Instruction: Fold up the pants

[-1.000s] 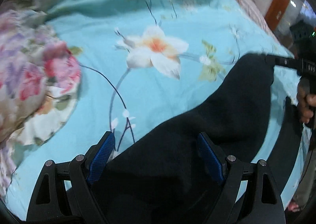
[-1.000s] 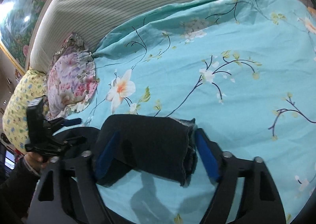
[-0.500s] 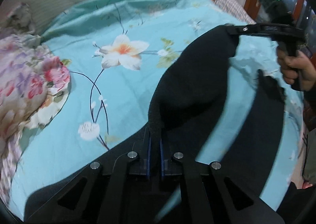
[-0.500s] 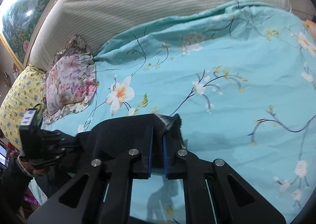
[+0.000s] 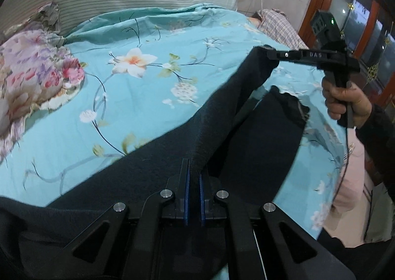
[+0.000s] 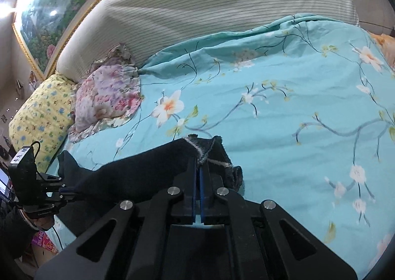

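A second ago the dark pants lay slack between wide fingers; now both grippers have closed on the fabric and one leg is stretched off the bed between them. The teal quilt lies bare far and right. The left gripper pinches one end, the right gripper the hem. Floral pillow sits far left.

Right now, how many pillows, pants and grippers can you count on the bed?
Pillows: 2, pink floral, yellow
Pants: 1
Grippers: 2, left, right, both shut on the pants
Total: 5
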